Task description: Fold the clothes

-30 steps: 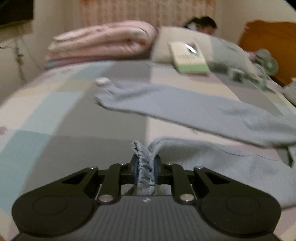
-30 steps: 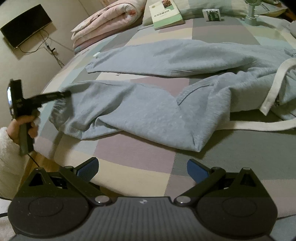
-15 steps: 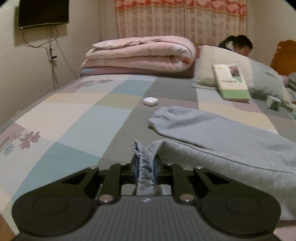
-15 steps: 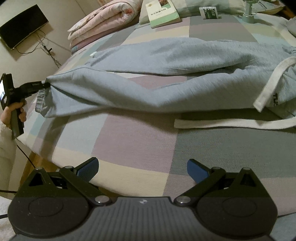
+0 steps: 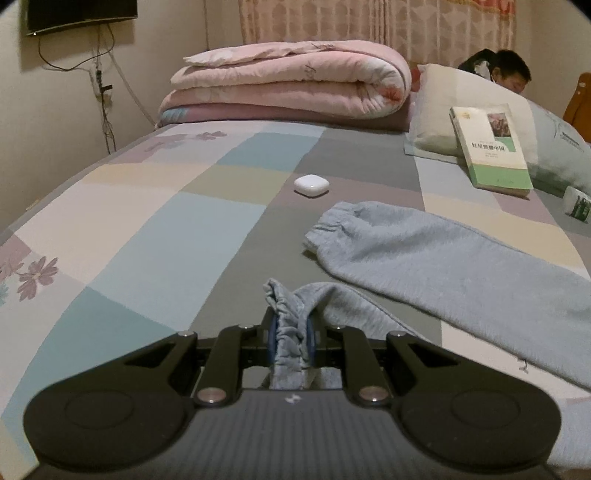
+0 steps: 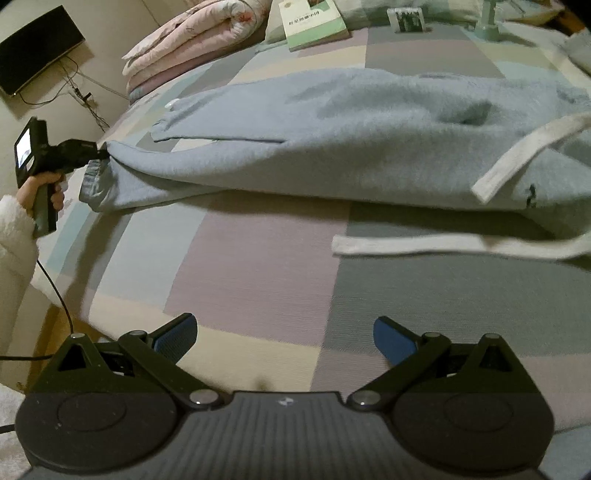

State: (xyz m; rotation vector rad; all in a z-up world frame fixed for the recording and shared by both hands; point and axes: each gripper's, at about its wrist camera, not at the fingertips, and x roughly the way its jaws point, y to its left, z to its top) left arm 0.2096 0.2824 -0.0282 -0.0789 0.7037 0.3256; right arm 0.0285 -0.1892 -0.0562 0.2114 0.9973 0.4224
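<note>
Light blue sweatpants (image 6: 351, 122) lie across the patchwork bed, legs pointing left, white drawstrings (image 6: 517, 158) at the right. My left gripper (image 5: 291, 332) is shut on the near leg's cuff (image 5: 288, 314); it also shows in the right wrist view (image 6: 98, 151), holding the stretched near leg above the bed. The far leg (image 5: 443, 258) lies flat beside it. My right gripper (image 6: 284, 339) is open and empty, low over the bed's near edge, apart from the pants.
A folded pink quilt (image 5: 291, 85), a pillow (image 5: 476, 110), a green book (image 5: 487, 147) and a small white case (image 5: 311, 185) lie at the bed's far side. A small fan (image 6: 487, 22) and a box (image 6: 408, 18) stand near the pillows. A person (image 5: 511, 70) is behind the pillow.
My left gripper pulled the cuff left and up, stretching the near leg straight alongside the far leg. The right gripper stayed open and shifted slightly.
</note>
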